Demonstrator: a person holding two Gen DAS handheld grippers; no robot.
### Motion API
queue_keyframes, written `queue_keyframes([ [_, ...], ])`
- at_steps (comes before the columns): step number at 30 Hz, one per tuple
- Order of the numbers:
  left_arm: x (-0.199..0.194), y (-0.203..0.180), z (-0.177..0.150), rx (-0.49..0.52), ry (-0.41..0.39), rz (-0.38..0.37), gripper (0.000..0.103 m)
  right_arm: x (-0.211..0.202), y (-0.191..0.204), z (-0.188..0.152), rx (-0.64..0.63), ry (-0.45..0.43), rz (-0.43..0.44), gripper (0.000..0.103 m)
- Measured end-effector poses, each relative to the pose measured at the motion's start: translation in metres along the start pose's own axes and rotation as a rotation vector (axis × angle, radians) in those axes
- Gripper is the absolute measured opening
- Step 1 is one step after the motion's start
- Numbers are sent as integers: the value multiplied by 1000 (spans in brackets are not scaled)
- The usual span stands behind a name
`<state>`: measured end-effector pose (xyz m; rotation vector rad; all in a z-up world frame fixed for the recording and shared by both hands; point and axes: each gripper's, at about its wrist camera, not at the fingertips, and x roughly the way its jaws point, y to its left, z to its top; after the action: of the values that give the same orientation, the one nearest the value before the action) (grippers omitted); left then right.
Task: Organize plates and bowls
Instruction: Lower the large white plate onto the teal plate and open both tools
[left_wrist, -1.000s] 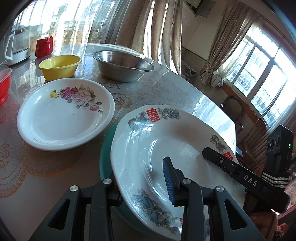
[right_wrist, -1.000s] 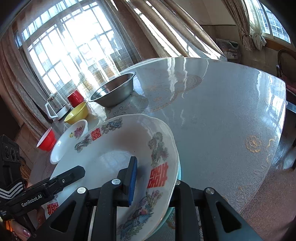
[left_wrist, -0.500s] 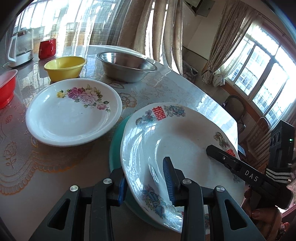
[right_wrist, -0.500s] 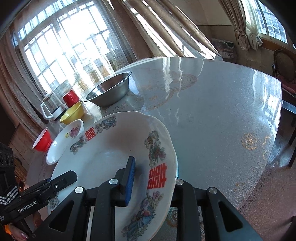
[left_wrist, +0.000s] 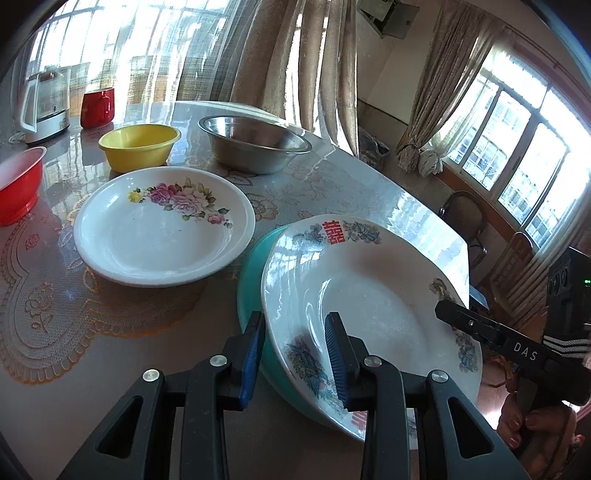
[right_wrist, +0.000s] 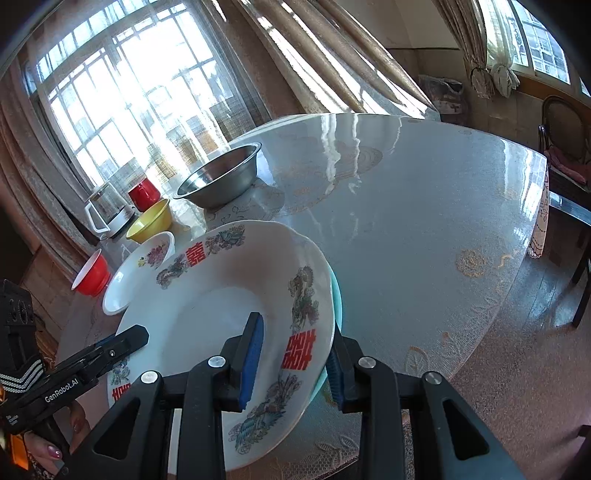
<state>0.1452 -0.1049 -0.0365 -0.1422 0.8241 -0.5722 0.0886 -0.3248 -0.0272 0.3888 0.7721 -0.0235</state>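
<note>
- On the round table (right_wrist: 424, 192), the patterned plate (left_wrist: 373, 291) is seen lying on a teal plate (left_wrist: 253, 273), so one stack is judged already made.
- The near rim of both plates is straddled by the left gripper (left_wrist: 295, 354), set narrow; whether its pads press cannot be told.
- The opposite rim is straddled by the right gripper (right_wrist: 295, 354), whose jaws are opening, the rim between them.
- The flowered plate (left_wrist: 162, 225) is left apart, beside the stack.
- The yellow bowl (left_wrist: 138, 146), steel bowl (left_wrist: 253, 147) and red bowl (left_wrist: 18, 184) are left unstacked further back, so most sorting is judged outstanding.
</note>
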Motion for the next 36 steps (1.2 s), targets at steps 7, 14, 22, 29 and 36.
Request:
queue_keyframes([
  [7,-4,-6,-1,25,-11,-2,33,-18,0,-2,-19,-25,-26,34],
  [14,-3,-5,-1,22,-8,12,28,-17,-1,-6,-26,-15,-66,19],
  [22,2,-5,2,14,-7,19,27,-10,-3,-1,-14,-28,-65,19],
  [29,6,-8,3,28,11,9,28,-6,-5,2,4,-32,-77,19],
  [36,-3,-12,0,60,-20,14,43,-9,2,-1,-15,-35,-104,25],
])
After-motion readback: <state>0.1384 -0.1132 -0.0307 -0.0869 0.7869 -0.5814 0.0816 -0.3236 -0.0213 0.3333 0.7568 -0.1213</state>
